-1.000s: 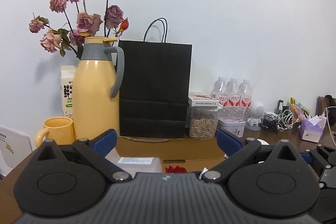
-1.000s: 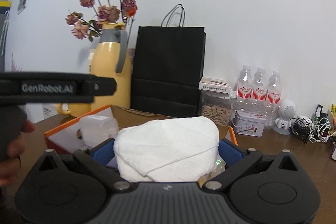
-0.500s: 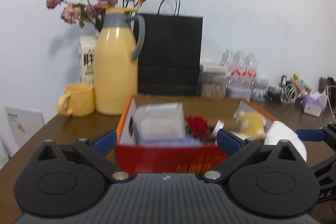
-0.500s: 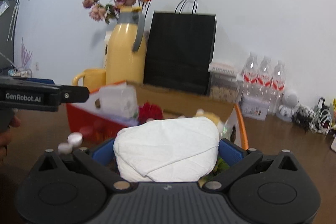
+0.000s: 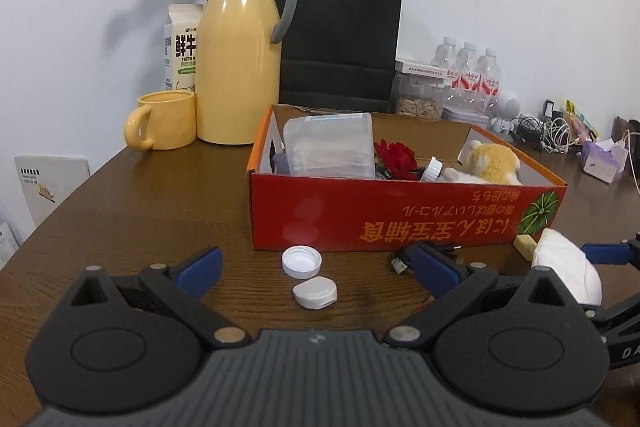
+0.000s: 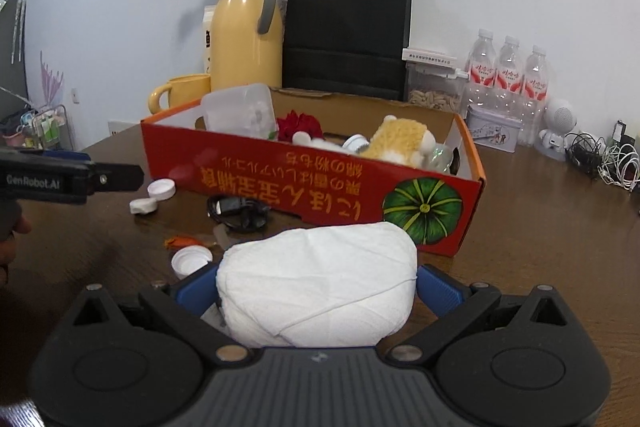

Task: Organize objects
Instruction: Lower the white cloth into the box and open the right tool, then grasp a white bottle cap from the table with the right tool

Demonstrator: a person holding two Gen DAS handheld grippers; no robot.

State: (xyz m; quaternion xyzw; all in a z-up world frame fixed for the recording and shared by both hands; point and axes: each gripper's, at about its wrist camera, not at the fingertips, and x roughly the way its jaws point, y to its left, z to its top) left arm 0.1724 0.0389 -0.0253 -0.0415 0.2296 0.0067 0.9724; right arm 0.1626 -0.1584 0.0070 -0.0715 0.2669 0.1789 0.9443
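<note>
Right wrist view is showing the right gripper (image 6: 316, 291) clamping a white tissue roll (image 6: 316, 283) at lower centre, below the red box (image 6: 312, 175); the left gripper (image 5: 316, 267) is gaping wide, empty, around two white caps (image 5: 308, 275).

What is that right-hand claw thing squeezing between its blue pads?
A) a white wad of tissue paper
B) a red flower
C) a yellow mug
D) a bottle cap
A: in the right wrist view the right gripper has its blue pads pressed against both sides of the white wad of tissue paper.
</note>
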